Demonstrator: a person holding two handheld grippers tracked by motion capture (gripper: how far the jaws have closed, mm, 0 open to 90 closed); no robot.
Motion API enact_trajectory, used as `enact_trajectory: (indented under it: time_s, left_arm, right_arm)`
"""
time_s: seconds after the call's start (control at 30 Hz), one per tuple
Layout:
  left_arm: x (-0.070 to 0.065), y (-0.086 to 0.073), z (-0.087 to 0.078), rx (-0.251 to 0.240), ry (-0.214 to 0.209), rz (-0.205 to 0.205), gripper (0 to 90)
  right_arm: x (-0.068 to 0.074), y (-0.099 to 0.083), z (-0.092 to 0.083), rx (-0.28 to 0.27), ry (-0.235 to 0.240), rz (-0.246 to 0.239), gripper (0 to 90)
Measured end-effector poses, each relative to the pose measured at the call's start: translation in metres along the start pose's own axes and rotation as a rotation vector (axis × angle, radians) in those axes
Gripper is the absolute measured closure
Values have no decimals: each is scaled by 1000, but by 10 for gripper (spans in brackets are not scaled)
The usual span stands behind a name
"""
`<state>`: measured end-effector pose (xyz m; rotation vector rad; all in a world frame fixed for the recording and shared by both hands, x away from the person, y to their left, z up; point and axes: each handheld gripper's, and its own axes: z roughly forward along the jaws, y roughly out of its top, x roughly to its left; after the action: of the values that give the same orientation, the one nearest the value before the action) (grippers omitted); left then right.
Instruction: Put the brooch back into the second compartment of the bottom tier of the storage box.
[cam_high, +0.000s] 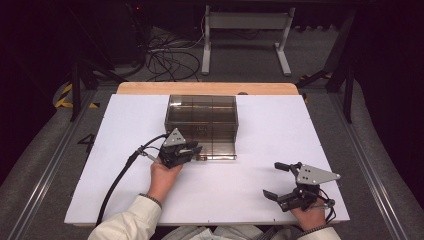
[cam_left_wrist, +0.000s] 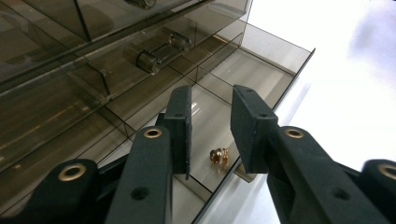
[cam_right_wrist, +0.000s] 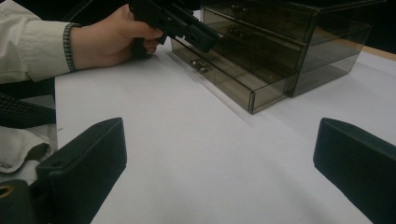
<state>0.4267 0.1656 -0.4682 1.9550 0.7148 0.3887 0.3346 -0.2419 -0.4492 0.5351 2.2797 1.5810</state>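
Observation:
A smoky see-through drawer cabinet (cam_high: 201, 114) stands at the middle of the white table (cam_high: 125, 150). Its bottom drawer (cam_high: 220, 149) is pulled out toward me. My left gripper (cam_high: 196, 149) hovers at the drawer's left front corner, open, with nothing between its jaws. In the left gripper view the left gripper (cam_left_wrist: 210, 114) looks down into the divided drawer (cam_left_wrist: 261, 70), where a small gold-coloured object (cam_left_wrist: 218, 156) lies close to the front wall. My right gripper (cam_high: 273, 180) rests near the table's front right, open wide and apart from the cabinet; the right gripper view shows its jaws (cam_right_wrist: 219, 137) over bare table.
The upper drawers are closed, with chrome handles (cam_left_wrist: 150, 59). A wooden edge (cam_high: 207, 88) runs behind the table. Cables (cam_high: 165, 57) and a white stand (cam_high: 245, 22) sit on the floor beyond. The left gripper's cable (cam_high: 117, 177) trails across the table's left side.

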Motion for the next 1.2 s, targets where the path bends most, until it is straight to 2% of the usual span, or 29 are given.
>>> enact_trajectory:
  time_s: [0.17,0.2,0.4,0.53,0.87,1.03,1.2]
  left_arm:
    - [-1,3,-4,-17,3,-5,593]
    - [-2,4,-6,-18,-7,-9,566]
    - [-10,15,-27,-53,0,11,425]
    - [-13,18,-35,-62,-4,9,386]
    - [-12,21,-42,-74,-2,6,355]
    - [-13,21,-43,-77,-23,-5,327]
    - [-13,23,-45,-84,-31,-23,243]
  right_arm:
    - [-1,0,-1,2,0,1,32]
    - [-1,0,0,1,-2,3,32]
    - [-2,0,1,-3,2,6,32]
    - [-1,0,1,-3,2,5,32]
    - [-1,0,1,-3,2,5,32]
    - [-1,0,0,-6,1,4,32]
    - [-1,0,0,-2,1,3,32]
